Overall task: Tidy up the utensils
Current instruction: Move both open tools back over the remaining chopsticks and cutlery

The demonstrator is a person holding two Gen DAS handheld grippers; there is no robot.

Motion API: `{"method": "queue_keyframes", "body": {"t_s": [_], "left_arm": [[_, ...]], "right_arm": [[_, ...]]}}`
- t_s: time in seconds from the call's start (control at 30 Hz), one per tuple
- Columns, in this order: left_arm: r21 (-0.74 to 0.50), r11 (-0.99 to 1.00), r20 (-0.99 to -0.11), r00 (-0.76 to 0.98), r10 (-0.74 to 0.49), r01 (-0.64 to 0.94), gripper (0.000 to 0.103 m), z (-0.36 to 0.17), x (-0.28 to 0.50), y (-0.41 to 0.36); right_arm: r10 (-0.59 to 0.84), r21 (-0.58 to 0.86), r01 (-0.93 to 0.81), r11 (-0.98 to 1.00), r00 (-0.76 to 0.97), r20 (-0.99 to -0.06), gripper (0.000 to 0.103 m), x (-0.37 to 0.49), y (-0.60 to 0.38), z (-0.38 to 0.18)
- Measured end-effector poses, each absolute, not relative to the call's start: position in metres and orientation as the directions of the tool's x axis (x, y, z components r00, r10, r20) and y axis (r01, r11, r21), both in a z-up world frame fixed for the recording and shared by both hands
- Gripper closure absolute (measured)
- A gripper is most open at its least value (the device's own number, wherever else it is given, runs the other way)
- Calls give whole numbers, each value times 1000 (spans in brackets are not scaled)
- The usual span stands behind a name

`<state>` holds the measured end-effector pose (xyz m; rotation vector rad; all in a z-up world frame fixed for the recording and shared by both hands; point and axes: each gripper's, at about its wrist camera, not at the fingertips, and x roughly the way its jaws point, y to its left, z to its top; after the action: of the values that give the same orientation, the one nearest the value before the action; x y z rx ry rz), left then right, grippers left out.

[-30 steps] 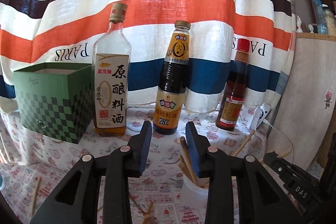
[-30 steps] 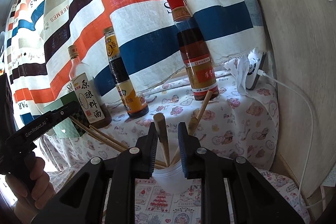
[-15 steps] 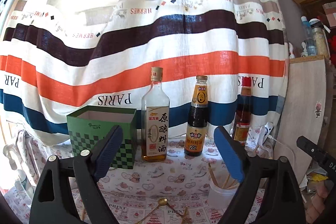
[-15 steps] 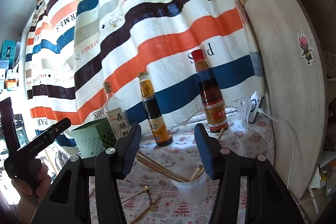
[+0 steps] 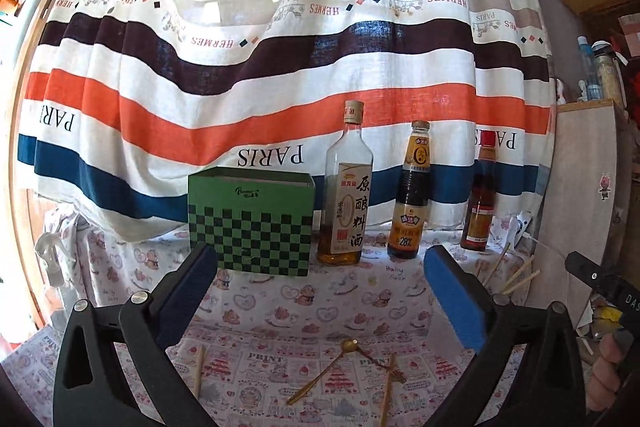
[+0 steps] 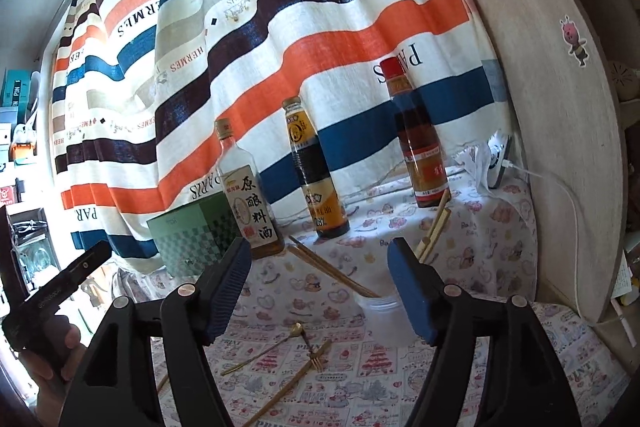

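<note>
- You are holding the left gripper (image 5: 320, 291) level over the worktop (image 5: 340, 307), and its fingers (image 5: 456, 303) are spreading wide with nothing between them.
- You are holding the right gripper (image 6: 320, 291) just in front of the clear plastic cup (image 6: 380, 315); its fingers (image 6: 412, 295) are also opening, released, with the cup standing free in the gap behind them.
- The cup is sitting on the patterned cloth of the worktop, in front of the three bottles, and several wooden chopsticks (image 6: 332, 271) are leaning out of it, some toward the dark sauce bottle (image 6: 316, 179), some toward the red-capped bottle (image 6: 420, 147).
- In front of the cup, nearer to you, a gold spoon (image 6: 264, 351) and a gold fork (image 6: 292, 383) are lying loose on the cloth, crossing near their heads.
- Left of the cup, a single chopstick (image 5: 199, 371) is lying flat on its own, well apart from the rest.
- Farther left of the cup, past the rice wine bottle (image 5: 346, 191), a green checked box (image 5: 252, 223) is standing open-topped against the striped curtain (image 5: 280, 67).
- Your hand (image 6: 52, 355) on the left tool is showing at the edge of the right wrist view.
</note>
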<state>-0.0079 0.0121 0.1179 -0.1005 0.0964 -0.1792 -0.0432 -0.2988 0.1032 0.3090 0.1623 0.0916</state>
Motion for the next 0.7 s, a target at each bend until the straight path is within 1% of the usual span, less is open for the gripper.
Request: {"method": "queue_keyframes", "body": {"t_s": [0.1, 0.17, 0.23, 0.3, 0.33, 0.43, 0.53, 0.63, 0.7], "left_arm": [[-151, 973, -106, 976, -190, 173, 1, 98, -2, 23], [-148, 981, -174, 973, -150, 125, 1, 86, 6, 28], [-158, 981, -191, 971, -140, 110, 1, 77, 12, 36], [-162, 985, -219, 971, -92, 57, 1, 73, 19, 44], [-178, 983, -236, 968, -87, 45, 1, 70, 24, 49], [-235, 971, -298, 947, -117, 46, 1, 62, 37, 61], [-265, 964, -359, 925, -124, 26, 1, 52, 50, 69], [-238, 971, -432, 895, -113, 8, 1, 42, 65, 69], [-212, 977, -484, 870, -93, -14, 1, 35, 75, 70]], "right_arm": [[95, 299, -29, 954, 973, -209, 30, -30, -300, 88], [83, 312, -4, 950, 967, -241, 30, -24, -304, 80], [86, 326, 3, 946, 962, -259, 30, -20, -307, 75], [95, 341, 2, 940, 959, -269, 29, -17, -310, 72], [95, 342, 5, 940, 957, -275, 29, -16, -310, 70], [79, 314, 18, 949, 953, -293, 28, -13, -304, 65], [75, 287, 20, 958, 946, -316, 26, -7, -299, 58], [82, 275, 18, 961, 934, -346, 26, -1, -296, 52], [91, 272, 14, 962, 925, -368, 23, 4, -295, 47]]}}
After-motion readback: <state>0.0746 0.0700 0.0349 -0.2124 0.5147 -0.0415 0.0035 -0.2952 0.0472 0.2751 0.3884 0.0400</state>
